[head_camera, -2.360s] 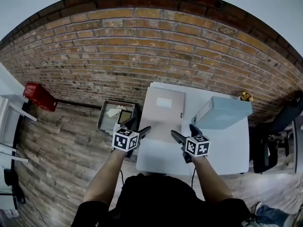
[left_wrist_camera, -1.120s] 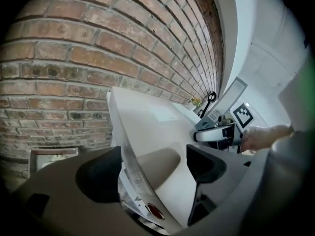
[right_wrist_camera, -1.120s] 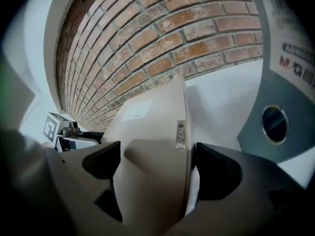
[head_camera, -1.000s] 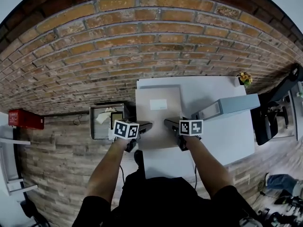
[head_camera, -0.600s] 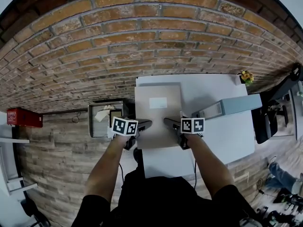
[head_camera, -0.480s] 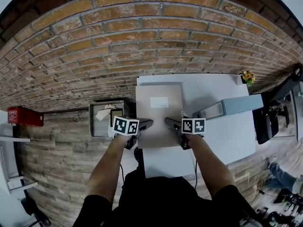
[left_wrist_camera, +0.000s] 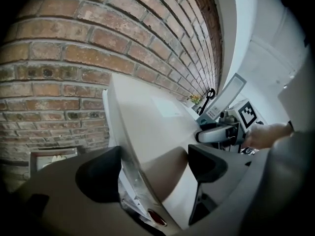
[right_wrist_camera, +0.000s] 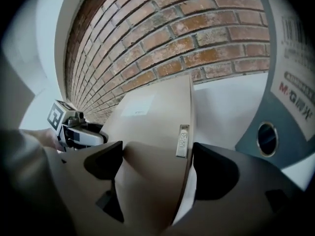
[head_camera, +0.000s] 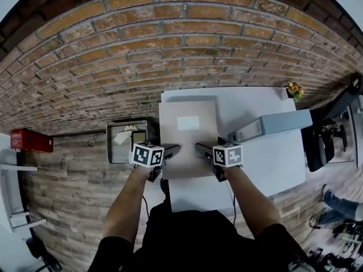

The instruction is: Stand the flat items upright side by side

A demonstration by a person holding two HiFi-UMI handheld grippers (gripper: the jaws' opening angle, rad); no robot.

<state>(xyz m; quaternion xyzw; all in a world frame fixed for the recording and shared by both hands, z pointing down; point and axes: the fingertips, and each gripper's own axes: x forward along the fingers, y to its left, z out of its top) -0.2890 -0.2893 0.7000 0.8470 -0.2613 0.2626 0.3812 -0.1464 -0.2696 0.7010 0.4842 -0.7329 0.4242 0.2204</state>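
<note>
- Head view: the person's forearms (head_camera: 129, 208) are seen nearest, reaching to the near end of the beige folder (head_camera: 187, 139), which is laid flat on the white table (head_camera: 266, 163).
- The left gripper (left_wrist_camera: 155, 157) is set astride the folder's left edge, one jaw just outside it, the other over the top face; the jaws are held wide apart, nothing clamped.
- The right gripper (right_wrist_camera: 158, 154) is set astride the folder's right edge likewise, a strip of table showing between edge and outer jaw; its jaws have just been closing but are parted, unclamped.
- A small metal clasp (right_wrist_camera: 182, 140) is fixed at the folder's right edge, between those jaws; its embossed marks cannot be read.
- A white label (head_camera: 188, 123) is stuck on the folder's far half; no print can be made out.
- Near the folder's right side a grey-blue binder (head_camera: 272, 124) is set on the table; a barcode, a finger hole and red letters reading about "M&G" are borne on its spine.
- Beyond the folder's far right corner a small plant (head_camera: 293, 89) is placed; behind the folder the brick wall (head_camera: 170, 44) is seen.
</note>
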